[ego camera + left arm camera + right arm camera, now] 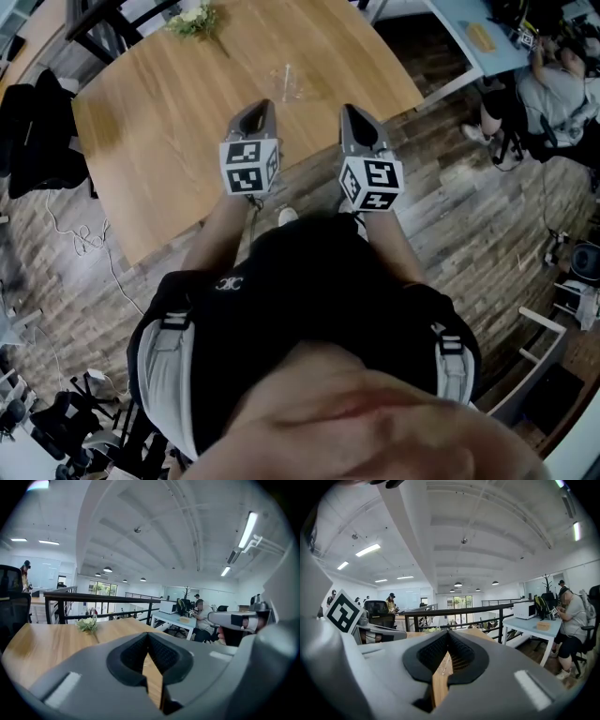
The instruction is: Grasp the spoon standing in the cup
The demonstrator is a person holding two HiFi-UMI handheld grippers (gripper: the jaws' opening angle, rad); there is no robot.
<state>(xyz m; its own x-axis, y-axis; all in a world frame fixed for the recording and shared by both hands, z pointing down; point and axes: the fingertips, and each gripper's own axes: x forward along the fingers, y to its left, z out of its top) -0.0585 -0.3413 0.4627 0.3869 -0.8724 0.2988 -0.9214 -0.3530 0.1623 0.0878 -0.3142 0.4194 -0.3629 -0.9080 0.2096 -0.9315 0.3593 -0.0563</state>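
A small clear cup (286, 81) stands on the wooden table (159, 122), toward its far middle. It is too small and glassy for me to make out the spoon in it. My left gripper (255, 111) hovers over the table's near edge, short of the cup and a little left of it. My right gripper (355, 114) hangs beside it, to the cup's right. In the left gripper view the left gripper (147, 635) has its dark pads touching at the tip with nothing between them. The right gripper (449, 633) is likewise shut and empty.
A bunch of pale flowers (195, 21) lies at the table's far edge. A black chair (37, 131) stands at the left end, with cables (84, 239) on the floor below it. A light desk (478, 37) and a seated person (553, 89) are at the upper right.
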